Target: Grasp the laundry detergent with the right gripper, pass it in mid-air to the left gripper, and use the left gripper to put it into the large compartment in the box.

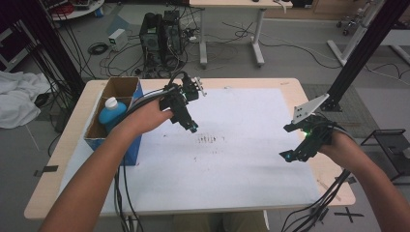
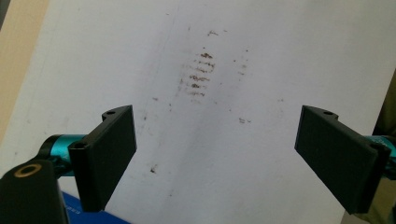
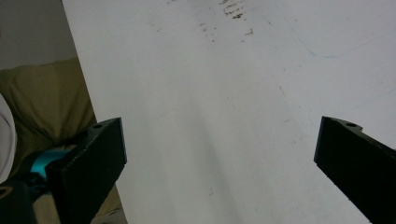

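A white sheet (image 1: 232,145) covers most of the wooden table (image 1: 309,96). Brown smudges (image 1: 209,139) mark its middle; they also show in the left gripper view as smudges (image 2: 201,74) and in the right gripper view as smudges (image 3: 233,11). My left gripper (image 1: 189,126) hovers over the sheet just left of the smudges, its jaws wide apart and empty (image 2: 217,154). My right gripper (image 1: 289,155) hangs above the sheet's right part, also open with nothing between the jaws (image 3: 219,163). A blue bottle with a white cap (image 1: 112,113) stands in a cardboard box (image 1: 118,87) at the table's left.
The box has blue sides and sits against the table's left edge. Cables trail from both grippers over the front edge. Beyond the table are computer towers (image 1: 162,34), floor cables, another table's legs (image 1: 232,38) and a black frame post (image 1: 358,53) at right.
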`<action>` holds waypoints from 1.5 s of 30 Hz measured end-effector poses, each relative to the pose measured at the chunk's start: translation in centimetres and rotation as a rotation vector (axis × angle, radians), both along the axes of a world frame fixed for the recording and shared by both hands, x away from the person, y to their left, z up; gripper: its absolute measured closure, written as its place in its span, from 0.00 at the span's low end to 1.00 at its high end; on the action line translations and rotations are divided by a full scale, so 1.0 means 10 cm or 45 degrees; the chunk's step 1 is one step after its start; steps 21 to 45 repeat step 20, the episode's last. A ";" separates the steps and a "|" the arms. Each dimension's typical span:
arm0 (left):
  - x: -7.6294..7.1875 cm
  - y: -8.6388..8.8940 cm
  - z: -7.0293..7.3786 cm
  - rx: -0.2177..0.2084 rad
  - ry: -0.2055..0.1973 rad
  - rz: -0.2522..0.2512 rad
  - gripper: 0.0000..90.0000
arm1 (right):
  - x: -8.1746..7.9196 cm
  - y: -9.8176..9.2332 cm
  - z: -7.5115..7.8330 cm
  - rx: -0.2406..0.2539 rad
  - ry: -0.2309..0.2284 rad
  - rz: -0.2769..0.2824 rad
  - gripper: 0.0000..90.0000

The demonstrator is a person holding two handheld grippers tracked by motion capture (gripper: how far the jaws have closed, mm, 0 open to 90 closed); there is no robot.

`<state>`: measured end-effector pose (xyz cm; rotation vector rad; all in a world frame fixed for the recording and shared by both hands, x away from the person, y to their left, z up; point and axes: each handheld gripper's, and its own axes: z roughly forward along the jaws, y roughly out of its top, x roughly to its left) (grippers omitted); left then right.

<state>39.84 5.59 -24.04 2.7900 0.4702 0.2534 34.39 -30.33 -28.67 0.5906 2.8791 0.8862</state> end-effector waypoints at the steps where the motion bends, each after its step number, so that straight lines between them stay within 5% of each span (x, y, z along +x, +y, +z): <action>1: 0.00 0.00 0.00 0.011 0.004 0.000 0.14 | 0.00 0.00 0.00 -0.006 0.007 -0.004 0.02; 8: 0.00 0.00 -0.01 0.019 0.009 0.003 0.14 | 0.01 0.01 -0.01 0.001 -0.006 0.007 0.02; 9: -0.01 0.00 -0.02 -0.022 0.014 0.017 0.14 | 0.00 0.01 0.00 -0.003 0.004 0.003 0.02; 12: -0.02 0.01 -0.02 -0.027 0.003 0.027 0.14 | -0.01 0.02 -0.01 -0.008 0.000 0.001 0.02; 14: -0.01 0.02 -0.01 0.003 0.002 0.007 0.14 | -0.02 0.02 -0.01 -0.004 0.009 -0.003 0.02; 45: -0.03 0.03 0.01 -0.009 -0.001 0.017 0.14 | -0.03 0.02 0.00 -0.002 -0.009 0.005 0.02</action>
